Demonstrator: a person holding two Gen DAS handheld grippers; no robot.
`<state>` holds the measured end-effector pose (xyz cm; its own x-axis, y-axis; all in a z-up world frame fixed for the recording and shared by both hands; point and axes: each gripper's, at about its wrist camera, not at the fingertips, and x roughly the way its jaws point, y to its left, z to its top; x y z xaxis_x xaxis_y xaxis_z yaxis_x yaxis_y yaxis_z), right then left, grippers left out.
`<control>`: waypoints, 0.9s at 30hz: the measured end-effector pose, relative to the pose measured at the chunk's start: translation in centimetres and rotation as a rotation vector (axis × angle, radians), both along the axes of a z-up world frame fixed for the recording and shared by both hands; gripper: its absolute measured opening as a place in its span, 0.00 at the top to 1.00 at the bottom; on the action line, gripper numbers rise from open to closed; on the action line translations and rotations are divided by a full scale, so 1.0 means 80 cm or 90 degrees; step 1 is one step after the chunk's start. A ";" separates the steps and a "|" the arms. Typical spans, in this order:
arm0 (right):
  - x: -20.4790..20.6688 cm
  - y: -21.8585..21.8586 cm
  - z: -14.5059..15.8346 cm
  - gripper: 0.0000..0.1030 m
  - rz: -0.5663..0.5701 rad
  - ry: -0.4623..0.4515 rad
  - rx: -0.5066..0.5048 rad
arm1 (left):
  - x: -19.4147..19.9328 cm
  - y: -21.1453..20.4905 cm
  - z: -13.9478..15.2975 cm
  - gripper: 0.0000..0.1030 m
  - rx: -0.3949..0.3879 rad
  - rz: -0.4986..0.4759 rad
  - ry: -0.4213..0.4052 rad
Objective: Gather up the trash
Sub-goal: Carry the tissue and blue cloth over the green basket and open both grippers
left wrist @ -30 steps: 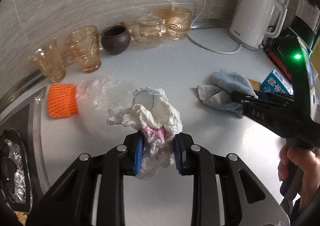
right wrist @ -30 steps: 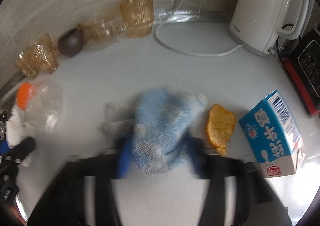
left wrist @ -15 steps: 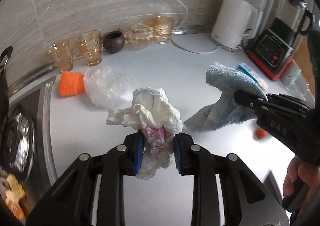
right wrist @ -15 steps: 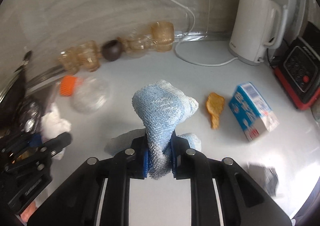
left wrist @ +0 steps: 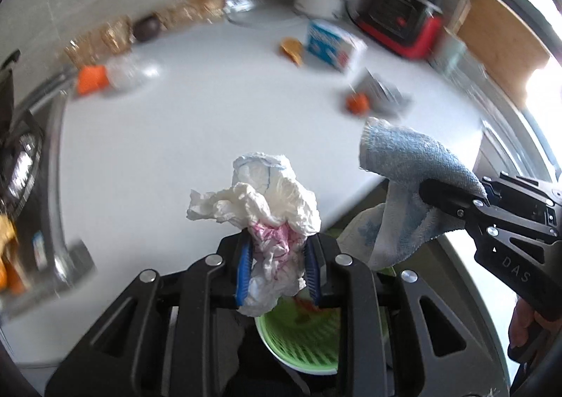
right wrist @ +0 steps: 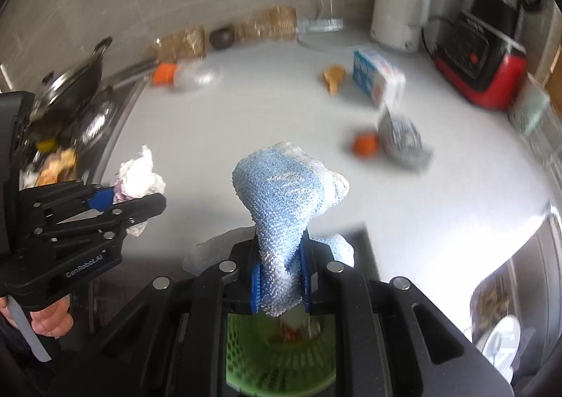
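My left gripper (left wrist: 277, 267) is shut on a crumpled white and pink tissue (left wrist: 267, 200), also seen in the right wrist view (right wrist: 138, 174). My right gripper (right wrist: 280, 277) is shut on a light blue cloth (right wrist: 284, 193), which shows at the right of the left wrist view (left wrist: 411, 182). Both are held beyond the counter's front edge, above a green mesh bin (left wrist: 302, 344) (right wrist: 281, 358) with orange scraps inside. On the white counter (left wrist: 210, 109) lie an orange net (left wrist: 91, 79), a clear plastic bag (left wrist: 130, 72), orange peel (left wrist: 291, 49), a blue milk carton (left wrist: 333, 45), a small orange piece (left wrist: 358, 103) and a silver wrapper (left wrist: 383, 95).
Amber glasses (right wrist: 182, 40) and a dark bowl (right wrist: 223, 37) line the back wall. A white kettle (right wrist: 400, 3) and a red and black appliance (right wrist: 481, 56) stand at the back right. A stove with a pan (right wrist: 73, 88) is at the left.
Both grippers have pulled back from the counter with the tissue and the cloth, and now hang past the front edge over the green bin.
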<state>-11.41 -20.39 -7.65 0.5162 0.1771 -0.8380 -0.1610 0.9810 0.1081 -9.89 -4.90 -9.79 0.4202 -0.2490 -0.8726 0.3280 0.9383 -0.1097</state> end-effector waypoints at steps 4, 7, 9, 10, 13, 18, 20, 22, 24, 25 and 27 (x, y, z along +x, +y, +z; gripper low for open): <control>-0.040 -0.018 -0.025 0.83 0.012 0.029 0.000 | -0.046 -0.029 -0.031 0.76 0.011 -0.019 0.041; -0.058 -0.027 -0.045 0.83 0.020 0.047 -0.007 | -0.064 -0.047 -0.059 0.76 0.005 -0.028 0.087; -0.064 -0.032 -0.055 0.83 0.024 0.056 -0.010 | -0.070 -0.053 -0.076 0.75 -0.002 -0.028 0.119; -0.067 -0.034 -0.060 0.83 0.026 0.060 -0.011 | -0.072 -0.056 -0.087 0.75 -0.009 -0.025 0.139; -0.072 -0.041 -0.069 0.83 0.030 0.068 -0.010 | -0.074 -0.059 -0.101 0.66 -0.016 -0.011 0.167; -0.076 -0.047 -0.073 0.83 0.039 0.068 -0.010 | -0.078 -0.068 -0.096 0.44 -0.006 -0.002 0.150; -0.075 -0.048 -0.074 0.83 0.043 0.069 -0.010 | -0.078 -0.072 -0.090 0.41 -0.001 -0.003 0.137; -0.074 -0.049 -0.074 0.82 0.047 0.070 -0.008 | -0.078 -0.075 -0.085 0.35 0.009 -0.004 0.126; -0.074 -0.050 -0.074 0.82 0.049 0.070 -0.006 | -0.076 -0.078 -0.080 0.33 0.018 -0.004 0.118; -0.073 -0.050 -0.074 0.82 0.050 0.070 -0.004 | -0.074 -0.079 -0.078 0.33 0.021 -0.003 0.116; -0.073 -0.050 -0.074 0.82 0.052 0.070 0.000 | -0.071 -0.075 -0.074 0.32 0.025 0.001 0.110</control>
